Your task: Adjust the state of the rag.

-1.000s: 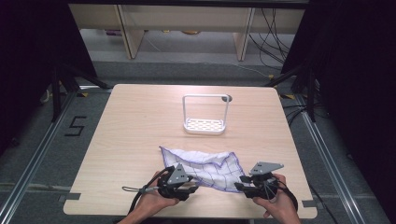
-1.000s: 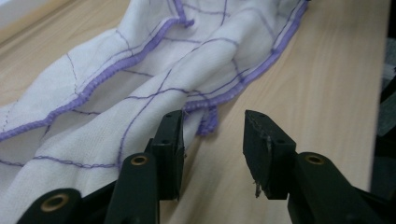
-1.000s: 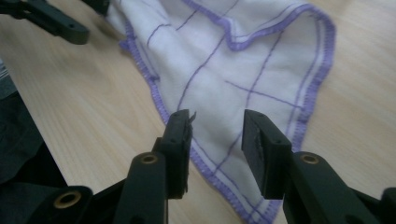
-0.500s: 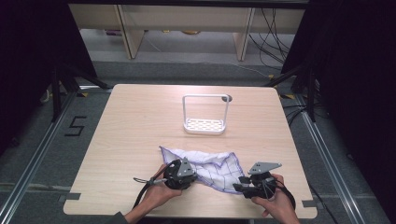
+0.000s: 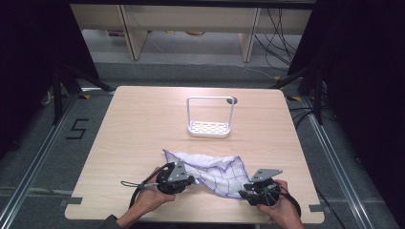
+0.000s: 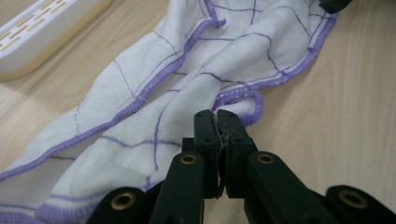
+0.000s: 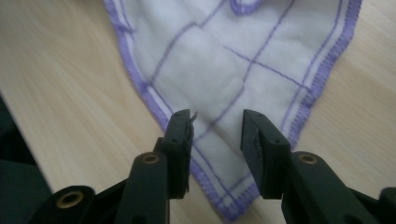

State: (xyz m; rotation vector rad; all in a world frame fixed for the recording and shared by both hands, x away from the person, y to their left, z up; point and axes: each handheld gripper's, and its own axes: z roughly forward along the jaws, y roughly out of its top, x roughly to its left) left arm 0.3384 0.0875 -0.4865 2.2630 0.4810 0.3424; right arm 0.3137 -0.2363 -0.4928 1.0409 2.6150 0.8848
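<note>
Presently the white cloth with purple grid lines [image 5: 210, 169] lies crumpled on the near half of the wooden table [image 5: 138, 124], well short of the white rack [image 5: 210, 117] standing farther back.

Left gripper [image 6: 218, 122]: its jaws have just been closing and now stand together, pinching a hemmed fold at the cloth's near edge; how much fabric sits between the pads is hard to judge, since only a thin sliver shows at the tips.

Right gripper [image 7: 217, 126]: its jaws have just been narrowing but remain apart, straddling the pointed corner of the cloth without pressing on it. In the high view it sits at the cloth's right corner [image 5: 253, 191].

Risks, as judged from here:
- The left pinch appears shallow, taken on the hem only; a pull or lift could slide the hem out.
- The right jaws may close on the table-side layer alone or miss the corner's tip, leaving one-sided support.
- Should one side lift before the other is secured, the cloth would hang and bunch further rather than spread.
</note>
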